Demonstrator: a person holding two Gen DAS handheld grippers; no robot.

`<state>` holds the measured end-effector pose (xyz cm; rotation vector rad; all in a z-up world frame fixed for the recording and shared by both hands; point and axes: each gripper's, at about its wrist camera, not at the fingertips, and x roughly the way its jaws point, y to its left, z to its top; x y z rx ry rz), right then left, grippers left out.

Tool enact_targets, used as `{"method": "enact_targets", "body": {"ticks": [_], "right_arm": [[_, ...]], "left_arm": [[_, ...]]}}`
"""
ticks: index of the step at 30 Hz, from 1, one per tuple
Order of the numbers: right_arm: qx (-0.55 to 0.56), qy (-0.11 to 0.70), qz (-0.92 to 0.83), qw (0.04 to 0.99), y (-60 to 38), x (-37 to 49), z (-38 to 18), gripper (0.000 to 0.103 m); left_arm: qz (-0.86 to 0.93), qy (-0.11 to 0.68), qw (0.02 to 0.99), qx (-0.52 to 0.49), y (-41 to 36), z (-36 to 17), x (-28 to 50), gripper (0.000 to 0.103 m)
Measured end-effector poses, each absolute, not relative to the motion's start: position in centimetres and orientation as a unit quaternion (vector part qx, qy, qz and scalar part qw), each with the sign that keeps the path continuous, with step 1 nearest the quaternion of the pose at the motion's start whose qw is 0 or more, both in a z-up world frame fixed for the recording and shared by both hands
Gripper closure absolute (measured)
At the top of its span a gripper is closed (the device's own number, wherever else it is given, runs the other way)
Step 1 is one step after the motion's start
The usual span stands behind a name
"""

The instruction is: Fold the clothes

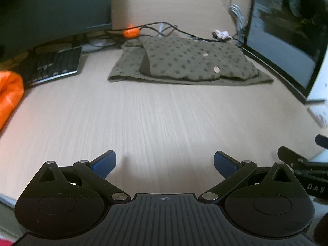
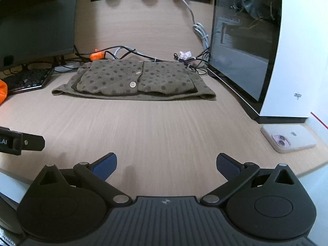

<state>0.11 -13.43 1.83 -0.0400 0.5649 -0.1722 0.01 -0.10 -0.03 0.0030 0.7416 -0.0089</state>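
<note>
Lying folded at the desk's far side, well apart from both grippers — cardigan | soft, light, limp knit, judged | pinch hem corners | left gripper spread wide, empty | right gripper likewise

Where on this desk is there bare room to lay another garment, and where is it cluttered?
Free: the wide wood strip between the folded cardigan and both open grippers. Crowded: cables behind the cardigan, keyboard at its left, phone beside the computer case.

Both wrist views look down-forward, sharing the folded cardigan.
</note>
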Motion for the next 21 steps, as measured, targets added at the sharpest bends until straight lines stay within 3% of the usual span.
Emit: {"method": "enact_targets", "body": {"ticks": [5, 7, 21], "right_arm": [[-0.007, 0.308, -0.073, 0.948, -13.8, 0.9, 2.1, 0.000], [0.000, 0.320, -0.070, 0.945, -14.2, 2.2, 2.2, 0.000], [0.024, 0.308, -0.032, 0.950, -17.3, 2.4, 1.3, 0.000]], "left_arm": [[-0.016, 0.368, 0.930, 0.021, -2.2, -1.0, 0.7, 0.000], [-0.027, 0.390, 0.920, -0.016, -0.8, -1.3, 2.8, 0.000], [0.017, 0.381, 0.924, -0.034, -3.5, -2.3, 3.4, 0.000]]}}
